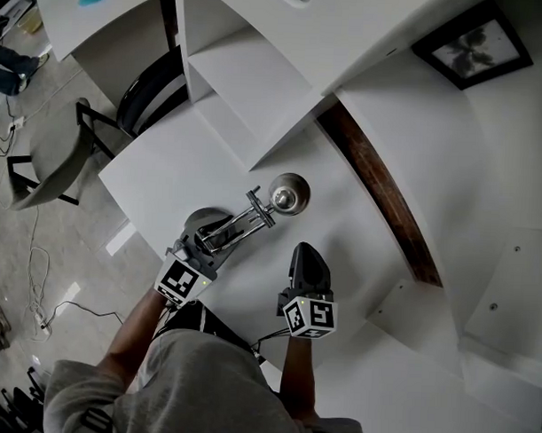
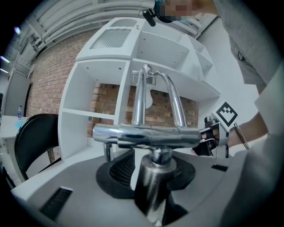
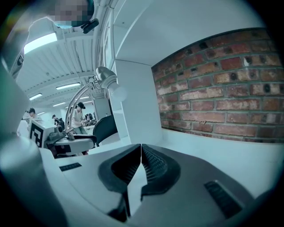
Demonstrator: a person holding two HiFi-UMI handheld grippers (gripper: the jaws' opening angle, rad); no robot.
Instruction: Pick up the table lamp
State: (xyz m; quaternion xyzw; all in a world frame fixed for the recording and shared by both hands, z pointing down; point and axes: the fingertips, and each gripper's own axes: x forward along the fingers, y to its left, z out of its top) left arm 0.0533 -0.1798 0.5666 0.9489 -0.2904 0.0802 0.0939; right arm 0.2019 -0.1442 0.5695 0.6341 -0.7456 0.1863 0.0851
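While the person leaned over it, the white desk (image 1: 166, 176) filled the middle of the head view and ran up against a tall white shelving unit (image 1: 258, 69) across the top. Grey floor (image 1: 53, 115) lay down the left of the frame. A black chair (image 1: 144, 96) sat at upper left and loose cables (image 1: 38, 278) trailed at lower left. A band of brick (image 1: 379, 184) showed right of centre, and a dark picture frame (image 1: 472, 48) sat at upper right.

The desk's near edge slanted down the left side, close to the lamp's base. Bare white top stretched away right of centre and below it.

The table lamp (image 1: 253, 211) stood at centre frame near that edge, its round base on the desk and its chrome shade (image 1: 288, 194) toward the shelving. The left gripper (image 1: 221, 234) had its jaws apart on either side of the chrome post (image 2: 153, 190). A sliver of white showed between the left pad (image 2: 120, 167) and the metal. The right gripper (image 1: 307, 252) was just right of the lamp and clear of it, jaws pressed together on nothing.
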